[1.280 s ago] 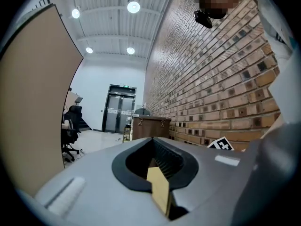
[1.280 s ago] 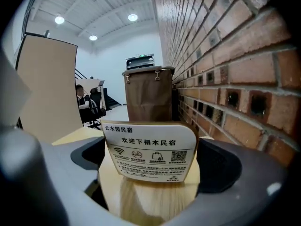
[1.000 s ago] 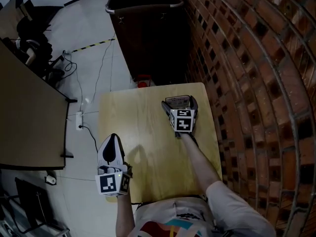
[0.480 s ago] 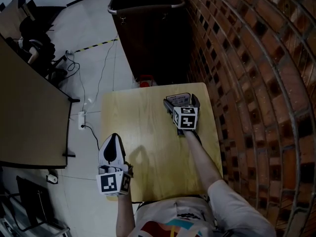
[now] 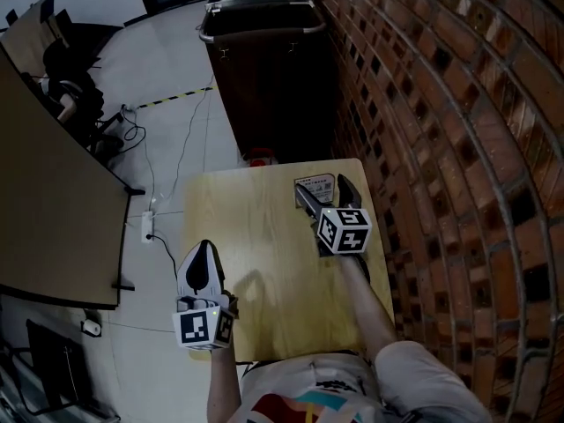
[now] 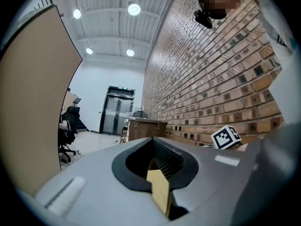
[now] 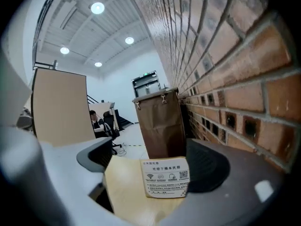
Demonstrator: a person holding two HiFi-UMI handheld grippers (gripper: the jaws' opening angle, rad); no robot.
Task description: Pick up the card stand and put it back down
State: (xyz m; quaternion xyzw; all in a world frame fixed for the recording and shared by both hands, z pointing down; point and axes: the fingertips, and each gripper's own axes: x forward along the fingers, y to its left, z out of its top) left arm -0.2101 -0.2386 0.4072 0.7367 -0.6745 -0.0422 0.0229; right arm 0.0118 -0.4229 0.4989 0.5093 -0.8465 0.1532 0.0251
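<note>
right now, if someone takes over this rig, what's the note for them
Left gripper: jaws together, empty, above the near left edge of the light wooden table.
Right gripper: jaws apart, one on each side of the small white printed card stand, not clamped on it.
Stand: upright on the table's far right corner, beside the brick wall.
Done: this moment doesn't show whether the lift has happened.
Left: if not, close on the stand, lift, set it back down, release.

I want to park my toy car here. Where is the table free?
The table's middle and far-left are bare, between the left gripper and the card stand. The far-right corner is crowded: the right gripper sits at the card stand, beside the brick wall.
</note>
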